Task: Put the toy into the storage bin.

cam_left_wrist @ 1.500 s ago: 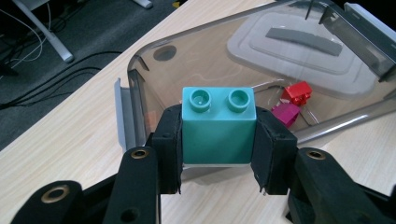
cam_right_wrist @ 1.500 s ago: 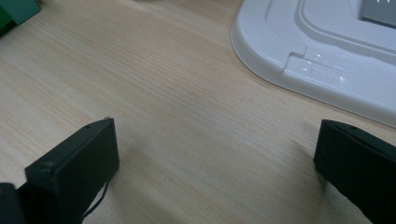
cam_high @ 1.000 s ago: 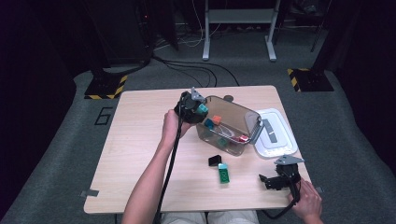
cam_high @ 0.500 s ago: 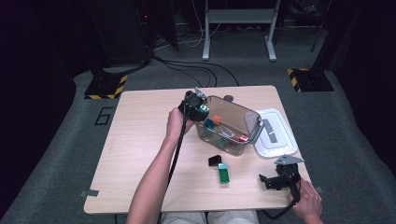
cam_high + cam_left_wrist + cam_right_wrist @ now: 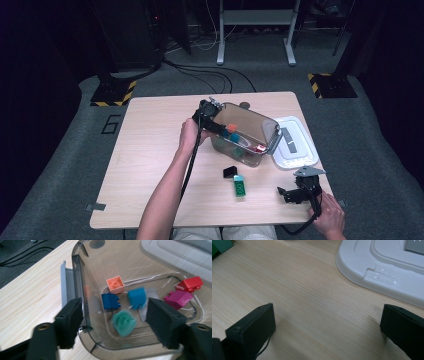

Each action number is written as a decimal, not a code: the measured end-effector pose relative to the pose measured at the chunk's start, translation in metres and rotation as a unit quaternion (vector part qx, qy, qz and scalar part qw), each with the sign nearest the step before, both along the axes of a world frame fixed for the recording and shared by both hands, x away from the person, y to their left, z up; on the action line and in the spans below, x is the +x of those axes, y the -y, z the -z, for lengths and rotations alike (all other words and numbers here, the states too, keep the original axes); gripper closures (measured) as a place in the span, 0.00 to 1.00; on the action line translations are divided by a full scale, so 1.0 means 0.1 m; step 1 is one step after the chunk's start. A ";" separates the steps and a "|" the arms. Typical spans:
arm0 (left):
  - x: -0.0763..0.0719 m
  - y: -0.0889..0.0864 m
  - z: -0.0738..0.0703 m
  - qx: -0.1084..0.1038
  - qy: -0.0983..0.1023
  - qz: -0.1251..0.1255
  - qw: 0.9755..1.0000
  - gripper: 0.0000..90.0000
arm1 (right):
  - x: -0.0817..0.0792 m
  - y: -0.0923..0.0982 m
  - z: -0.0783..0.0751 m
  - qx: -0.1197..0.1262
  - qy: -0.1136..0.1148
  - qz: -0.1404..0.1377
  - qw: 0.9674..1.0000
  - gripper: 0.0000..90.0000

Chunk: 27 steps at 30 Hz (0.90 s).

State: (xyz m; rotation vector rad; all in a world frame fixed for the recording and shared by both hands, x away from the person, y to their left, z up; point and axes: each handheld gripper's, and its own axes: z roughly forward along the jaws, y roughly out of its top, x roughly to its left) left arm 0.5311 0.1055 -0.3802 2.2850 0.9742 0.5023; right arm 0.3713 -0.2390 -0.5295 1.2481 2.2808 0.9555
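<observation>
My left gripper [image 5: 223, 129] [image 5: 113, 303] hangs over the left rim of a clear smoky bin [image 5: 251, 121] [image 5: 77, 272]. Its jaws have just been opening; one stands outside the wall, the other over the inside. Between them a blurred teal-green block [image 5: 123, 323] is loose, touching neither pad, beside a blurred blue block [image 5: 137, 297]. On the bin floor lie an orange brick [image 5: 115, 284], a dark blue brick [image 5: 110, 302], a magenta brick [image 5: 179, 299] and a red brick [image 5: 189, 284]. My right gripper [image 5: 291, 193] [image 5: 328, 308] rests open on the table, nothing between its jaws.
The bin's white lid [image 5: 295, 142] [image 5: 387, 267] lies right of the bin. A small black piece [image 5: 230, 172] and a green brick [image 5: 240, 186] [image 5: 220, 245] lie on the wooden table [image 5: 150, 150] in front of the bin. Cables run across the floor beyond.
My left gripper has sunk a little toward the bin's rim and its jaws have spread. The right hand has kept still.
</observation>
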 end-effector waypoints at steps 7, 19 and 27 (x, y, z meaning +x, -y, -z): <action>-0.20 -0.11 -0.07 -0.019 0.024 0.004 1.000 0.19 | 0.00 0.00 0.00 0.000 -0.001 0.001 1.000 0.00; -0.56 -0.21 0.03 -0.031 0.041 0.033 0.998 0.17 | 0.00 0.00 0.00 0.000 0.000 0.000 1.000 0.00; -0.72 -0.22 0.24 -0.042 0.035 0.050 0.997 0.17 | 0.00 0.00 0.00 0.000 0.000 0.000 1.000 0.00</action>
